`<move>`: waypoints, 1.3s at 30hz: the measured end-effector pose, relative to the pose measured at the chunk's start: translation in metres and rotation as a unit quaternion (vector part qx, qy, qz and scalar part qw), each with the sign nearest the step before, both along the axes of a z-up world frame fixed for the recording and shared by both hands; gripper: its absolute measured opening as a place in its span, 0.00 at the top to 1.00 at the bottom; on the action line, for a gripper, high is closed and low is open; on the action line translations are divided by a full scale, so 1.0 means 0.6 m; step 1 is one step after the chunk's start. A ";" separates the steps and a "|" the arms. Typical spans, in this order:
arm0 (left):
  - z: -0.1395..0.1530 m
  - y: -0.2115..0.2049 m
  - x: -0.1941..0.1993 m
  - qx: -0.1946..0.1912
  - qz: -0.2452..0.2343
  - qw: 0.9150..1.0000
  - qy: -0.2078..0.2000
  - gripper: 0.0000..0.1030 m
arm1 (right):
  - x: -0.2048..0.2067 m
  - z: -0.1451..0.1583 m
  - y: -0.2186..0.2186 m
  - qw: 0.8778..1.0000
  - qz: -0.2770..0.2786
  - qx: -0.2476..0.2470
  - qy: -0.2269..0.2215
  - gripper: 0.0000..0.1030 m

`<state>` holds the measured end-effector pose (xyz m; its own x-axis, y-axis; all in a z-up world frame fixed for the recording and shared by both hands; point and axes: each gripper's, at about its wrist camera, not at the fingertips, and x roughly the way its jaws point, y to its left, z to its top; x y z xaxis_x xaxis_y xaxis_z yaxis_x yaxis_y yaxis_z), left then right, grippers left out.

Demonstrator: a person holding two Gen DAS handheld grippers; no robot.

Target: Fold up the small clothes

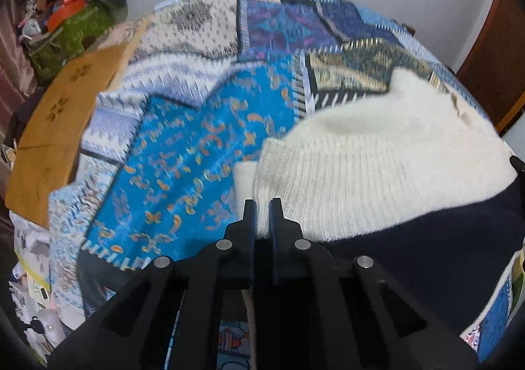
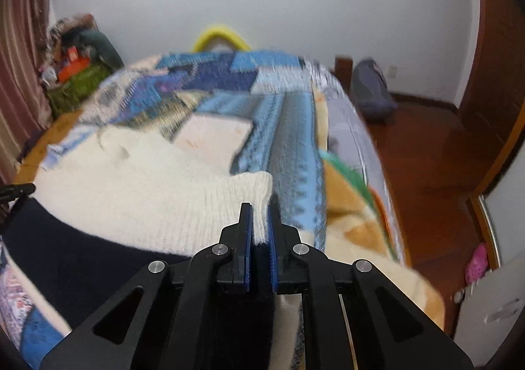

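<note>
A fuzzy ribbed cream knit sweater (image 1: 377,153) lies on a woven patterned bedspread (image 1: 183,147); the floor (image 2: 426,153) is glossy wood.

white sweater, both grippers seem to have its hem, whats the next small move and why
Probably carry the hem forward over the body to start the fold. The left gripper and right gripper each pinch a ribbed corner of the white sweater, whose far part lies on the patchwork bedspread. Both views are blurred, so that is a guess.
</note>
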<state>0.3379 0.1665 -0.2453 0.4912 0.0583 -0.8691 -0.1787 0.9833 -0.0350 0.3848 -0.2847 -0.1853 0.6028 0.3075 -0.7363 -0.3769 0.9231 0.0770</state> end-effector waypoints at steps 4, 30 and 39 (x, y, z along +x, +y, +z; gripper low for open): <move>0.014 -0.007 -0.012 0.018 -0.008 1.000 -0.007 0.78 | -0.004 -0.003 0.000 1.000 0.002 -0.002 0.016 0.92; 0.026 -0.073 -0.053 -0.018 -0.050 0.998 -0.034 0.34 | -0.041 -0.018 0.219 0.979 0.195 -0.034 0.045 0.67; 0.022 -0.081 -0.058 0.011 -0.058 0.998 -0.035 0.27 | -0.039 0.010 0.227 0.978 0.197 -0.069 -0.003 0.97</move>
<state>0.3029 0.1181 -0.2323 0.5553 0.0175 -0.8314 -0.0624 0.9978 -0.0207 0.3611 -0.1484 -0.1794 0.4611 0.4155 -0.7841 -0.7061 0.7069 -0.0407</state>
